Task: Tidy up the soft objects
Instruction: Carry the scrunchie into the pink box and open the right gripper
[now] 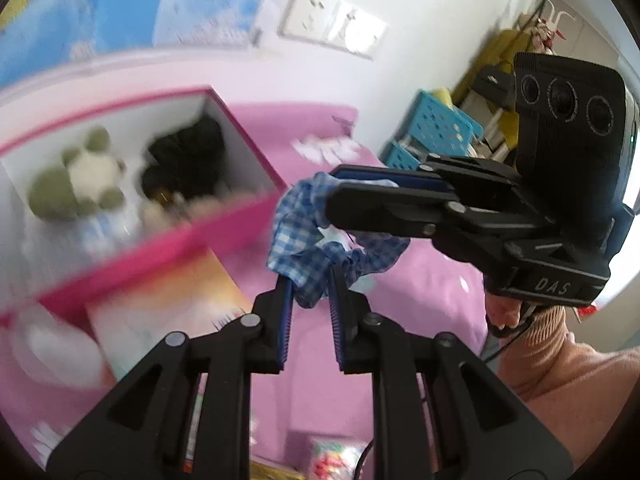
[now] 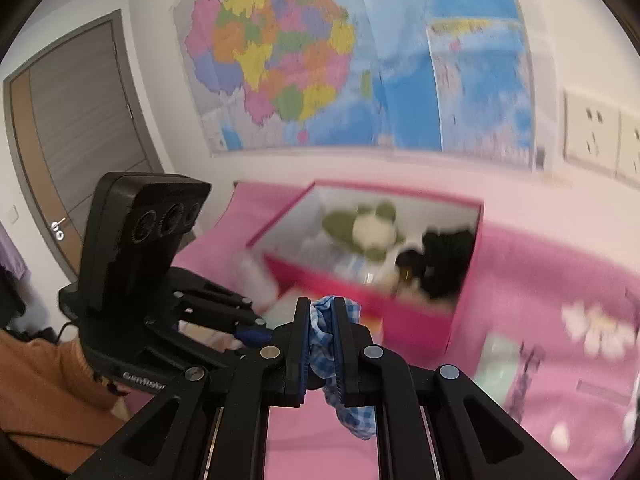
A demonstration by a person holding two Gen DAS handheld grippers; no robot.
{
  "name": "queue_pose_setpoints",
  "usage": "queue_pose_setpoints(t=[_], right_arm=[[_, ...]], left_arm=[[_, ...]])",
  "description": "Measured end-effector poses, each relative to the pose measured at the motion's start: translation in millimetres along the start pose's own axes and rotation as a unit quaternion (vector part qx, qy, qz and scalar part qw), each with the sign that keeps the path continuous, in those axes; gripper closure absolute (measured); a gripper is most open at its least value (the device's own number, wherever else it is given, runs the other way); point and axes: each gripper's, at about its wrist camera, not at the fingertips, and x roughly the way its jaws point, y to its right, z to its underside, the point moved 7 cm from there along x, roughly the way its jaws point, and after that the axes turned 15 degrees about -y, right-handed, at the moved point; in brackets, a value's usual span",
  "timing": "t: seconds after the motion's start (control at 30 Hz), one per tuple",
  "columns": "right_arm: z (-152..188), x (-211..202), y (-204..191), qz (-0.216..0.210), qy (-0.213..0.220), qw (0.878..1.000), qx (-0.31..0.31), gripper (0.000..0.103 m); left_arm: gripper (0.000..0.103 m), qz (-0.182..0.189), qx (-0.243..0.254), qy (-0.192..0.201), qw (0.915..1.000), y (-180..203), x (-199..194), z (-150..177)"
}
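A blue-and-white checked fabric scrunchie (image 1: 312, 240) hangs in the air above the pink bed, held by both grippers. My left gripper (image 1: 310, 280) is shut on its lower loop. My right gripper (image 1: 340, 184) comes in from the right and is shut on its upper part. In the right wrist view the scrunchie (image 2: 326, 344) is pinched between the right gripper's (image 2: 322, 304) blue pads, and the left gripper (image 2: 248, 334) reaches in from the left. Behind stands an open pink box (image 1: 224, 236) (image 2: 360, 304) holding a green-and-white plush (image 1: 80, 184) (image 2: 368, 232) and a black soft item (image 1: 188, 164) (image 2: 440, 264).
A booklet (image 1: 168, 312) lies on the pink bedcover (image 1: 420, 300) beside the box. Blue plastic baskets (image 1: 432, 128) stand by the wall at right. A wall map (image 2: 340, 60) and sockets (image 1: 332, 20) hang behind the bed. A grey door (image 2: 76, 120) is at left.
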Motion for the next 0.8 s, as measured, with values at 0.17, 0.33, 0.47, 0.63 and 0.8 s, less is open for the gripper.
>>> queue_pose_setpoints(t=[0.17, 0.33, 0.47, 0.63, 0.8], right_arm=[[-42, 11, 16, -0.003, 0.015, 1.0, 0.008, 0.094], [-68, 32, 41, 0.01, 0.013, 0.999, 0.031, 0.094], [-77, 51, 64, 0.02, 0.001, 0.998, 0.055, 0.094], [-78, 80, 95, 0.032, -0.023, 0.995, 0.093, 0.091], [-71, 86, 113, 0.055, -0.024, 0.991, 0.123, 0.079]], left_arm=[[0.084, -0.022, -0.018, 0.015, 0.9995, -23, -10, -31], [0.084, -0.037, -0.037, 0.02, 0.9985, -43, -7, -57], [0.084, -0.046, -0.052, 0.007, 0.9976, -56, 6, -66], [0.077, -0.069, -0.059, -0.014, 0.9958, -65, 26, -67], [0.052, -0.088, -0.074, -0.015, 0.9933, -77, 31, -67]])
